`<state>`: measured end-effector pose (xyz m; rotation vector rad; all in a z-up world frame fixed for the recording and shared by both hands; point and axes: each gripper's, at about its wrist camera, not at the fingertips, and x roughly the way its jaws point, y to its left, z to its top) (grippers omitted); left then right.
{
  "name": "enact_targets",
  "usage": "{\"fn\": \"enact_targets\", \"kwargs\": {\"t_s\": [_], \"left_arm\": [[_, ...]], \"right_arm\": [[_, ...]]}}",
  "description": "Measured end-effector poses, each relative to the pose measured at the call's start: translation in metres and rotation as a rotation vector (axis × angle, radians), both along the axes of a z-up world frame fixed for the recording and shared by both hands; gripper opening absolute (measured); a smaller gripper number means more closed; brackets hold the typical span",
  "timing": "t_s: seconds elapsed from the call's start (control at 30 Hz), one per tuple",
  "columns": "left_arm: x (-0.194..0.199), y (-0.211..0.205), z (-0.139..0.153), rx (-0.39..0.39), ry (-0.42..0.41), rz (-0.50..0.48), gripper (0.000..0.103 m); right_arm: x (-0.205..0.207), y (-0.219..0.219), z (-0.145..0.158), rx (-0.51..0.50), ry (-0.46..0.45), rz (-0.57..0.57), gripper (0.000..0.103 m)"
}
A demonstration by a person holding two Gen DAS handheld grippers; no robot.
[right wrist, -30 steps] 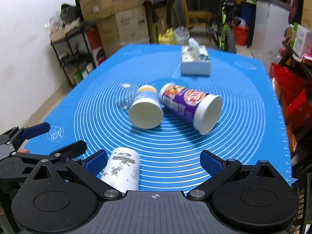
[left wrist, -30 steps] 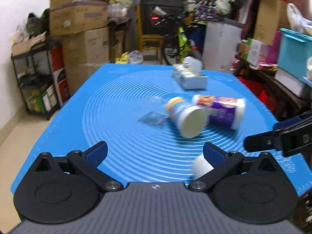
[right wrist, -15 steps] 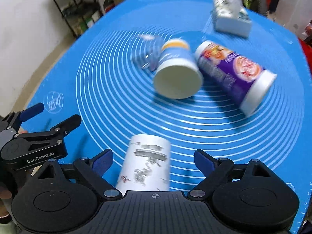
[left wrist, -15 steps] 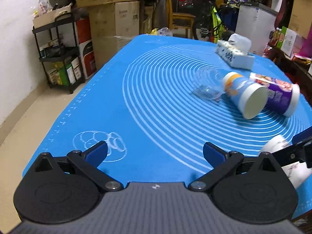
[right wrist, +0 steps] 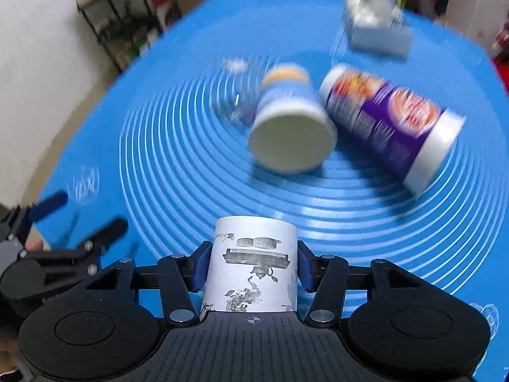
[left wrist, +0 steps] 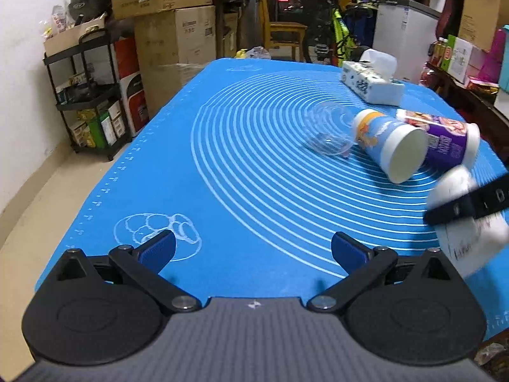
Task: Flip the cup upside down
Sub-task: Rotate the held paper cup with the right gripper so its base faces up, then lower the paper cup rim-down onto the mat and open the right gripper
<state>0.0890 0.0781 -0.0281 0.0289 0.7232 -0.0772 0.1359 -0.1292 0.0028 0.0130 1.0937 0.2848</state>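
My right gripper (right wrist: 251, 270) is shut on a white paper cup with black prints (right wrist: 253, 270), its blue pads pressing both sides. The cup also shows at the right edge of the left wrist view (left wrist: 464, 222), blurred, with a right finger (left wrist: 467, 205) across it. A blue and yellow cup (right wrist: 291, 127) and a purple cup (right wrist: 391, 121) lie on their sides on the blue mat (right wrist: 178, 159). A clear plastic cup (left wrist: 331, 130) lies beside the blue one. My left gripper (left wrist: 253, 250) is open and empty over the mat's near left part.
A tissue box (left wrist: 372, 81) stands at the mat's far right. Cardboard boxes (left wrist: 171, 9), a black shelf rack (left wrist: 86, 95), a chair and a bicycle stand beyond the table. The left gripper shows at the left edge of the right wrist view (right wrist: 60, 254).
My right gripper moved onto the white cup and closed on it. The left gripper swung left and back, staying open.
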Motion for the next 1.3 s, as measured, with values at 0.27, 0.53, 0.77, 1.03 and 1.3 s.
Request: {"fn": "enact_targets", "kwargs": {"t_s": [0.27, 0.53, 0.77, 1.03, 1.3], "left_arm": [[-0.001, -0.008, 0.000, -0.016, -0.004, -0.028, 0.103], [-0.001, -0.014, 0.000, -0.015, 0.000, -0.044, 0.103], [-0.003, -0.026, 0.002, -0.028, 0.009, -0.079, 0.103], [-0.012, -0.037, 0.006, -0.009, 0.006, -0.101, 0.103], [-0.021, -0.051, 0.014, -0.015, 0.008, -0.123, 0.103]], "right_arm": [[-0.050, -0.014, -0.003, -0.134, -0.603, -0.056, 0.058], [-0.075, -0.026, -0.033, -0.126, -0.780, -0.051, 0.058], [-0.083, -0.029, -0.042, -0.118, -0.728, -0.054, 0.059], [-0.076, -0.041, -0.030, -0.048, -0.535, -0.105, 0.059], [-0.083, -0.045, -0.035, -0.029, -0.515, -0.110, 0.072]]}}
